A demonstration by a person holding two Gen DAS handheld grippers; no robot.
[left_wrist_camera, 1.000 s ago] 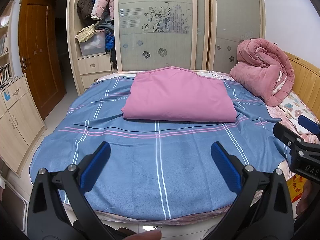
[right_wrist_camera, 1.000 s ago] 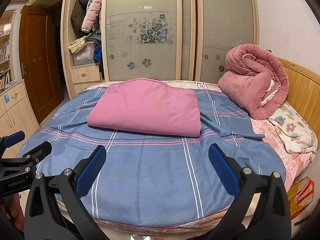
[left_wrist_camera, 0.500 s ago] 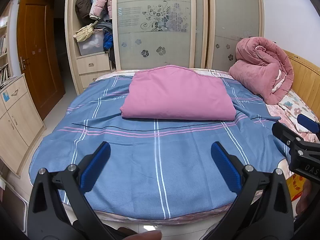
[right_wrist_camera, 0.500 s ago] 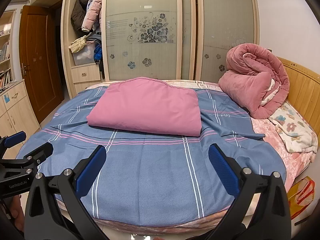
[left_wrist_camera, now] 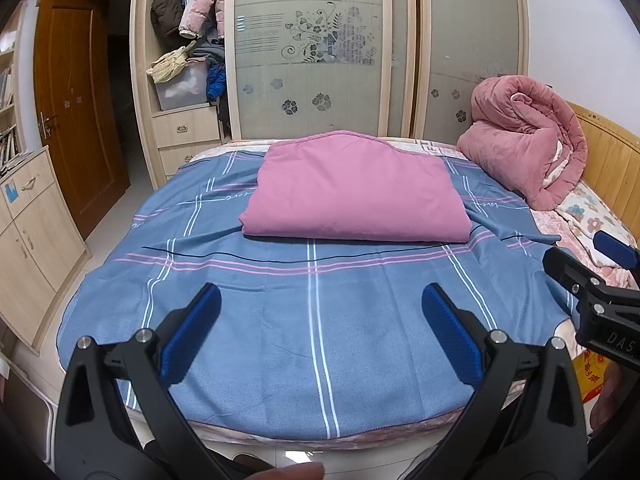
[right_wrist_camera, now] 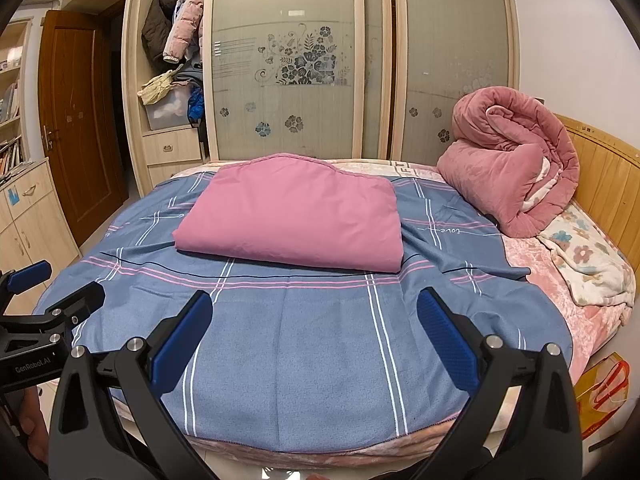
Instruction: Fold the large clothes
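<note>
One folded pink cloth (left_wrist_camera: 354,190) lies on one blue striped sheet (left_wrist_camera: 312,320) across the bed, while two grippers, left gripper (left_wrist_camera: 320,330) and right gripper (right_wrist_camera: 314,338), hover side by side above its near edge, jaws apart and empty.

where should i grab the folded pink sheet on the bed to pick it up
Probably the near folded edge of the pink sheet, coming in low from the foot of the bed. That edge is thick, rounded and raised off the blue plaid sheet, so there is something to pinch. Both tongs, left and right, are open: one near each front corner.
</note>
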